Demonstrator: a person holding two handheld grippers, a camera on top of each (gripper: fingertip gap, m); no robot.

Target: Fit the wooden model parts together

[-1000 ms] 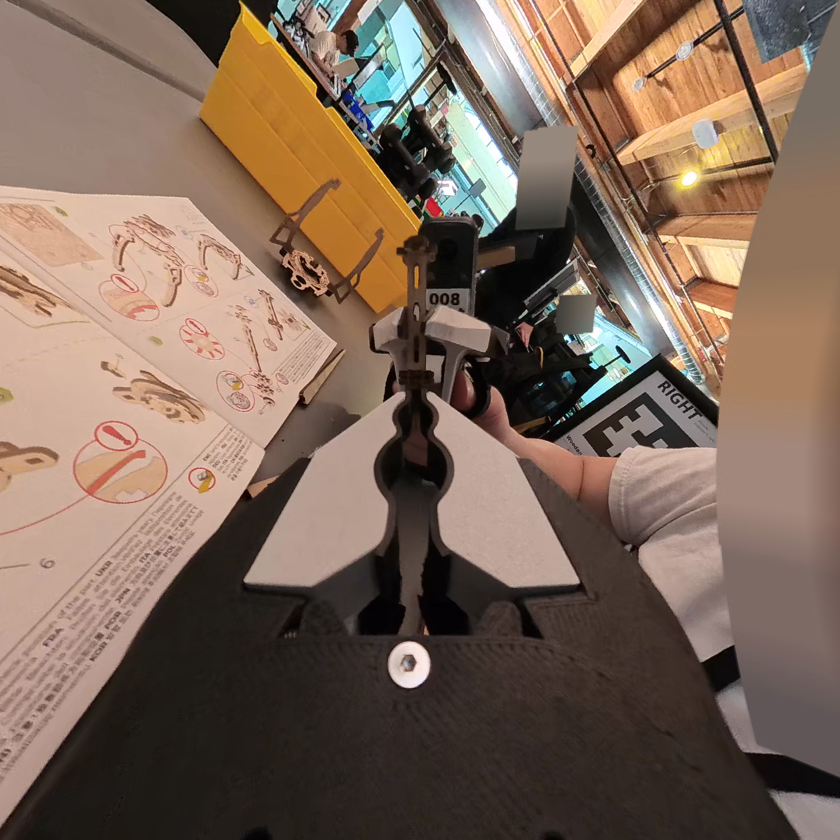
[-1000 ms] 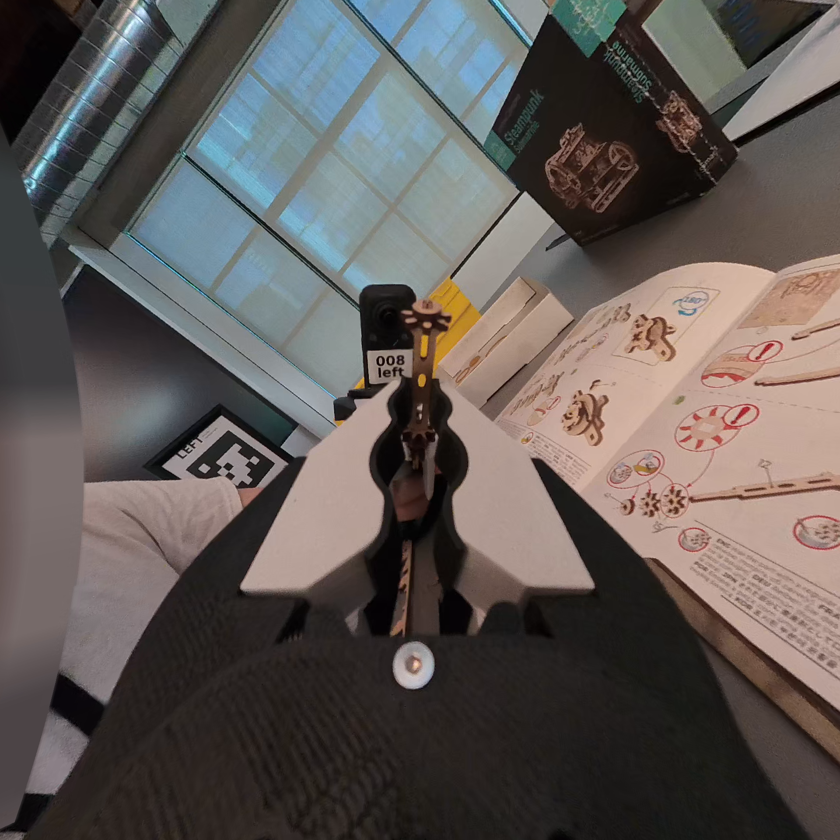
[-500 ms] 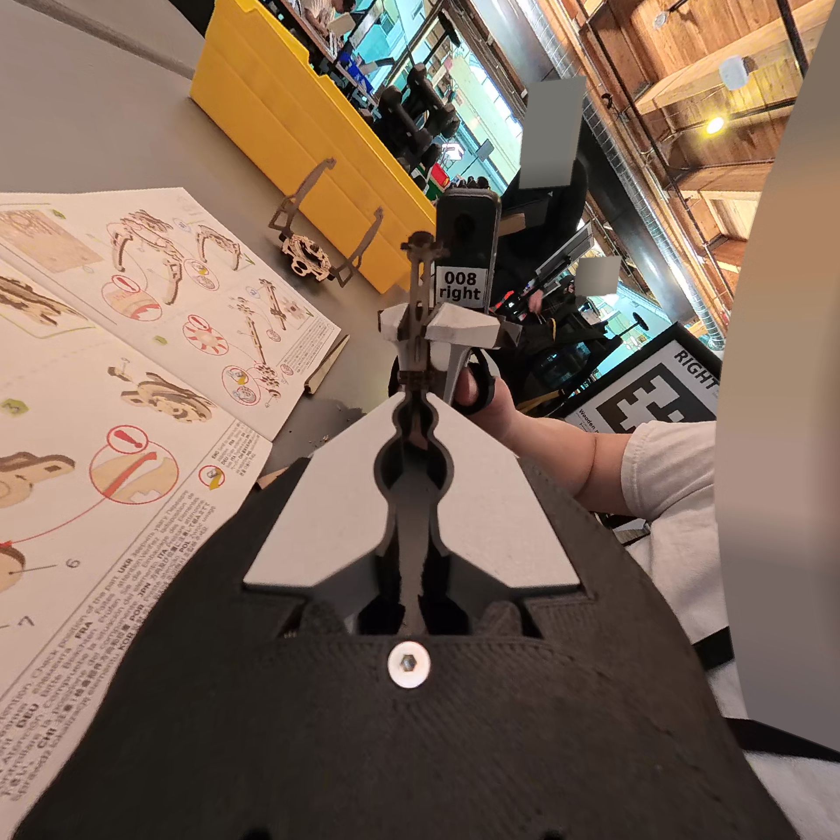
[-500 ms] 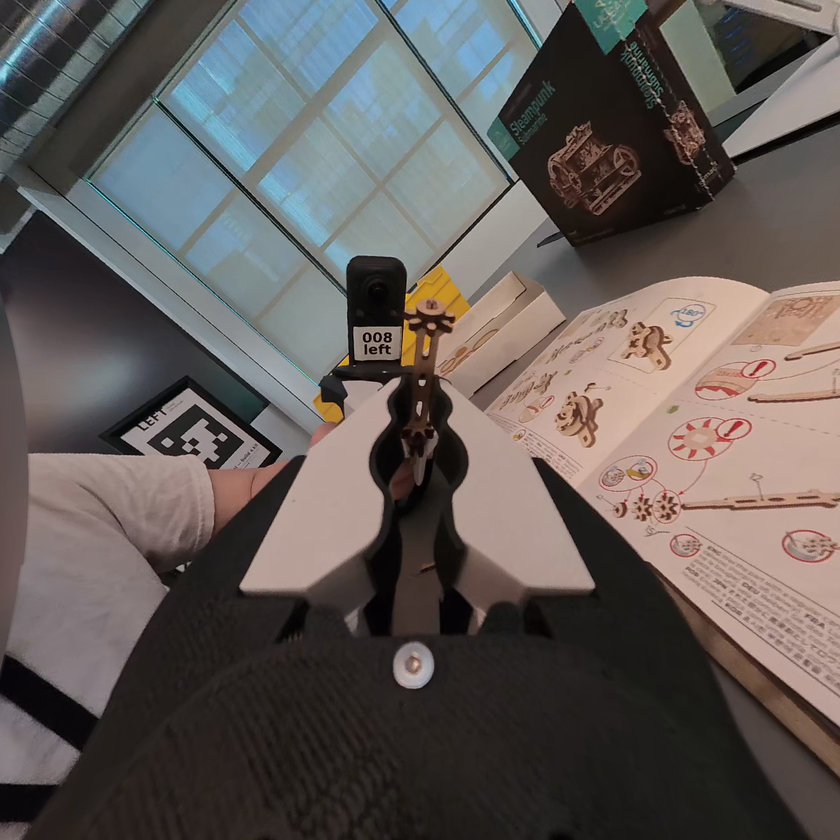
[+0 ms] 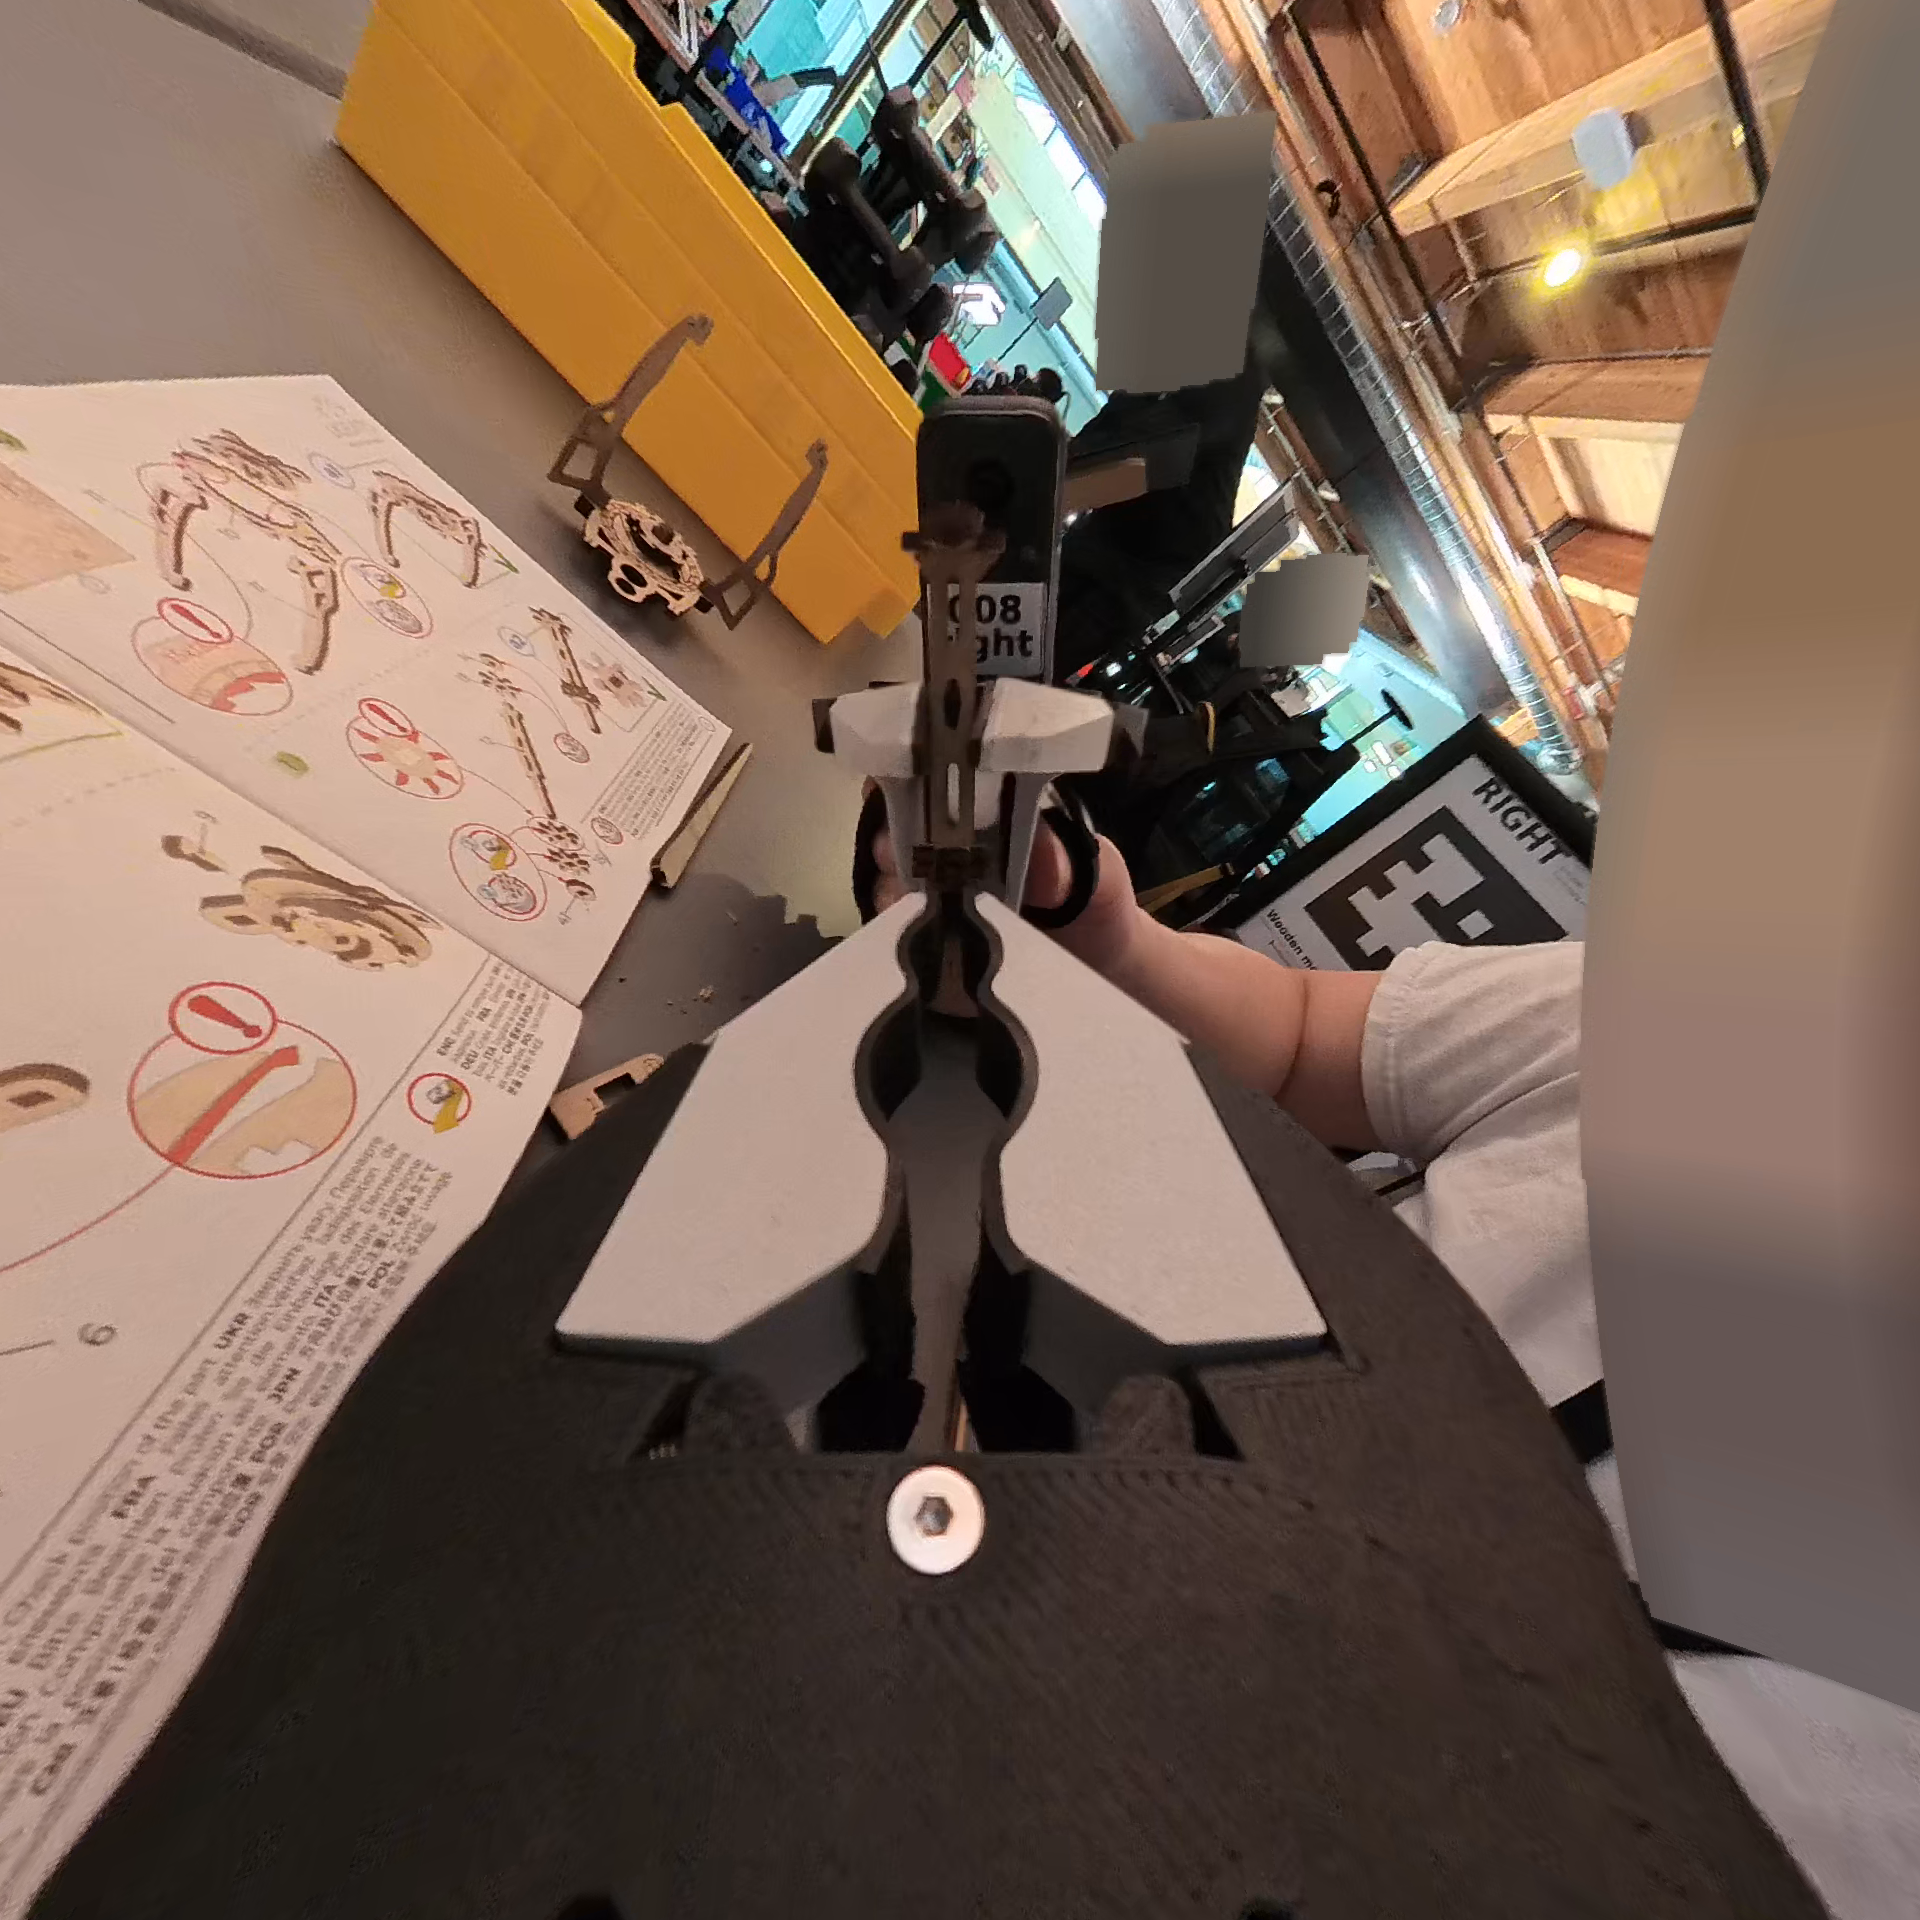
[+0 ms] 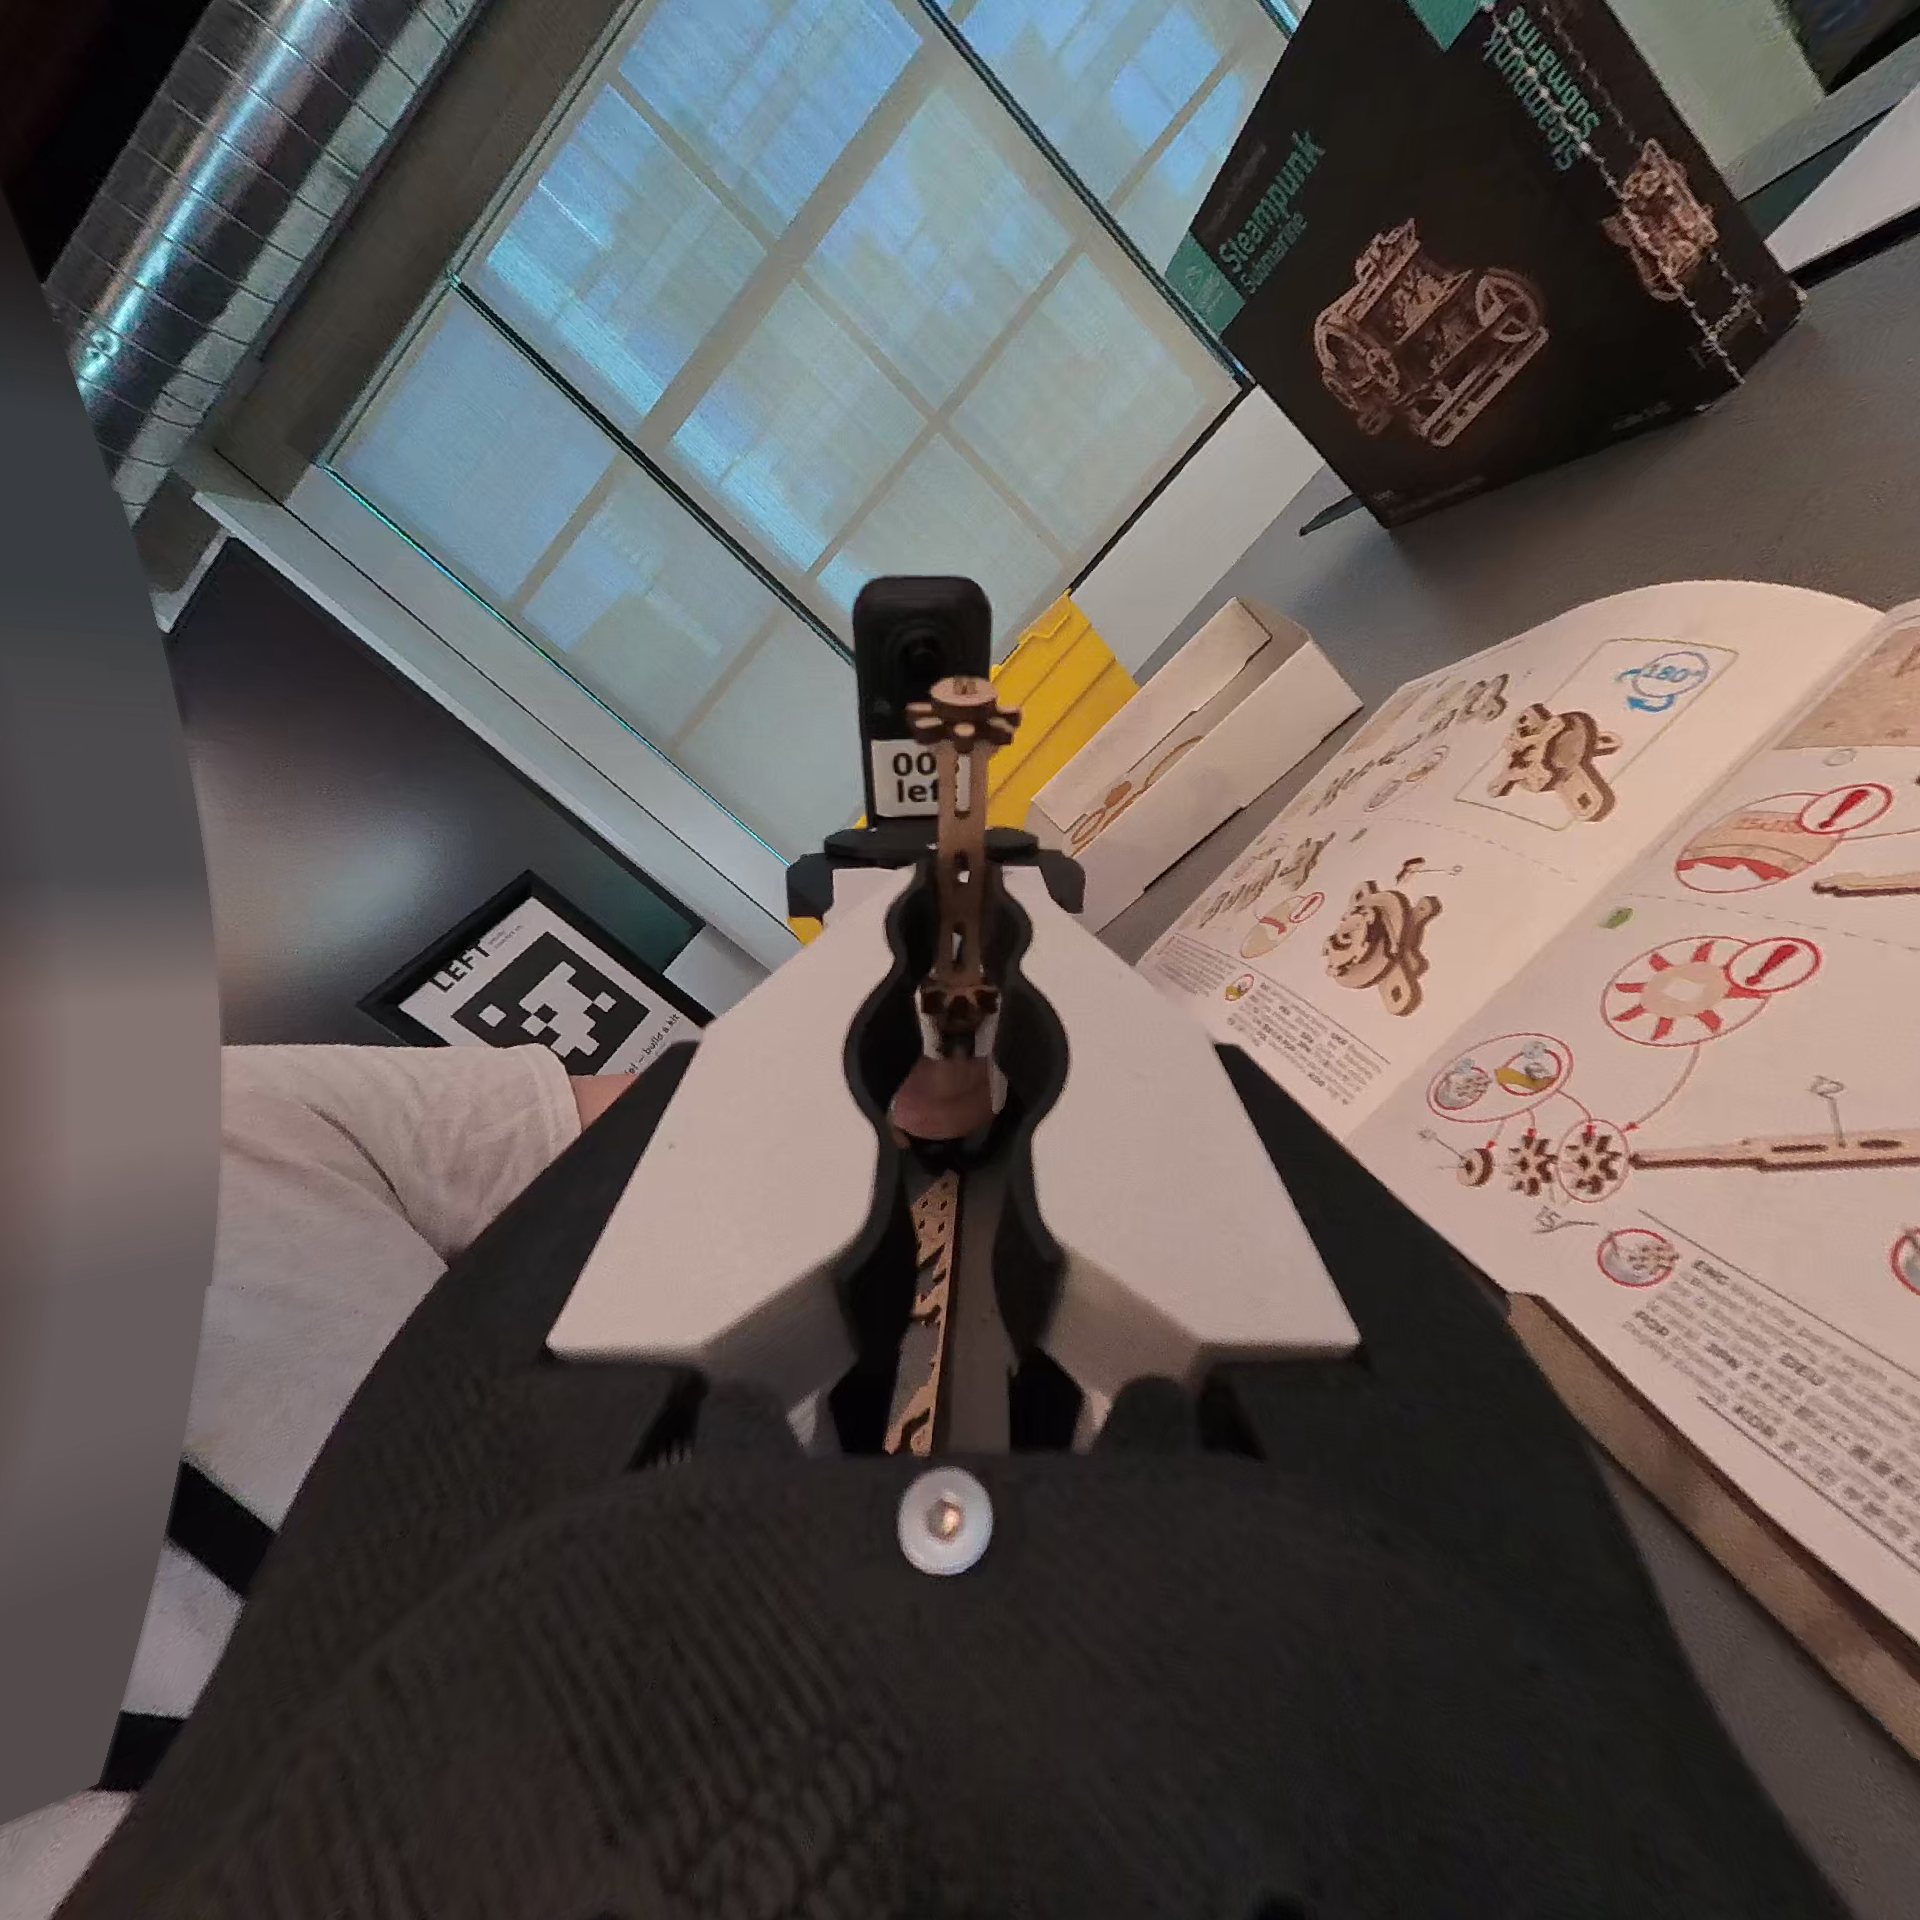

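Note:
A thin wooden lever (image 5: 951, 717) with a small gear (image 5: 945, 860) low on it and a gear-shaped head (image 5: 951, 540) stands upright between my two grippers, which face each other tip to tip. My left gripper (image 5: 948, 914) is shut on its lower end; a thin wooden edge shows between the jaws. The right gripper's white fingers (image 5: 1049, 727) sit just behind the lever. In the right wrist view my right gripper (image 6: 961, 914) is shut on the same lever (image 6: 958, 862), with a flat cut-out strip (image 6: 925, 1309) between its jaws. The lever's head (image 6: 961, 717) overlaps the left gripper's camera (image 6: 920, 644).
An open instruction booklet (image 5: 260, 831) lies on the grey table and also shows in the right wrist view (image 6: 1610, 987). A partly built wooden assembly (image 5: 644, 540) stands by a yellow bin (image 5: 623, 260). Loose wooden bits (image 5: 603, 1091) lie near. A black model box (image 6: 1486, 239) and a white box (image 6: 1195, 748) stand behind. Less than 4 cm separates the two grippers' tips.
Both grippers stay shut and tip to tip while the pair shifts and tilts slightly. The cut-out strip shows again between the right jaws; half a second ago it was mostly out of sight.

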